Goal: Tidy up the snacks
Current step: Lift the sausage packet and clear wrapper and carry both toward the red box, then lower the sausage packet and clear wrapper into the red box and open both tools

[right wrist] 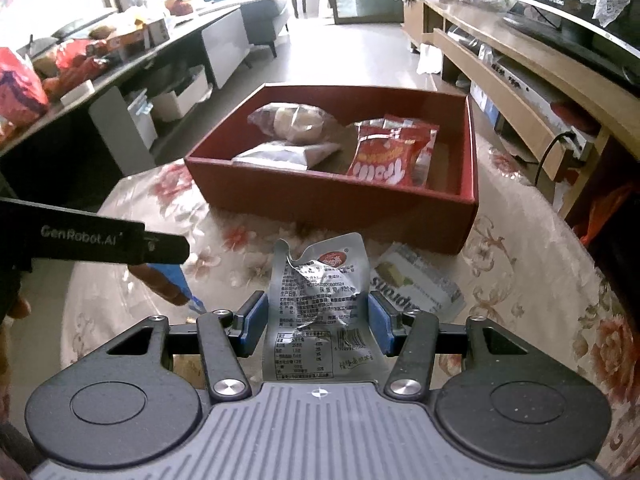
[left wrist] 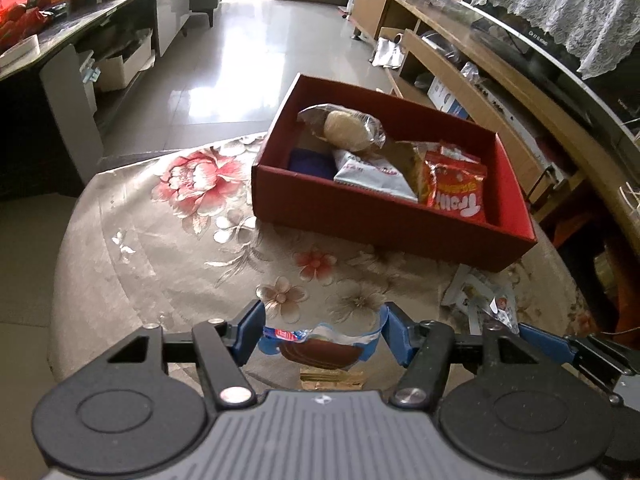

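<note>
Holding a snack in each gripper, red box (right wrist: 332,196) waiting up ahead on the flowery tablecloth (left wrist: 168,240).

Left gripper (left wrist: 322,338) is pinched on a blue-edged wrapper (left wrist: 320,346) with something brown in it; right gripper (right wrist: 316,322) is clamped on a crinkly silver packet (right wrist: 316,300). Box already has a wrapped bun (left wrist: 344,128), a white pack (left wrist: 376,176) and red Trolli bags (left wrist: 456,188). One white packet (right wrist: 416,284) lies just outside it.

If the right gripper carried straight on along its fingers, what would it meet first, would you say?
Most likely the near wall of the red box, which lies dead ahead of the right gripper. The silver snack packet it holds would touch first, though depth is hard to judge.
</note>
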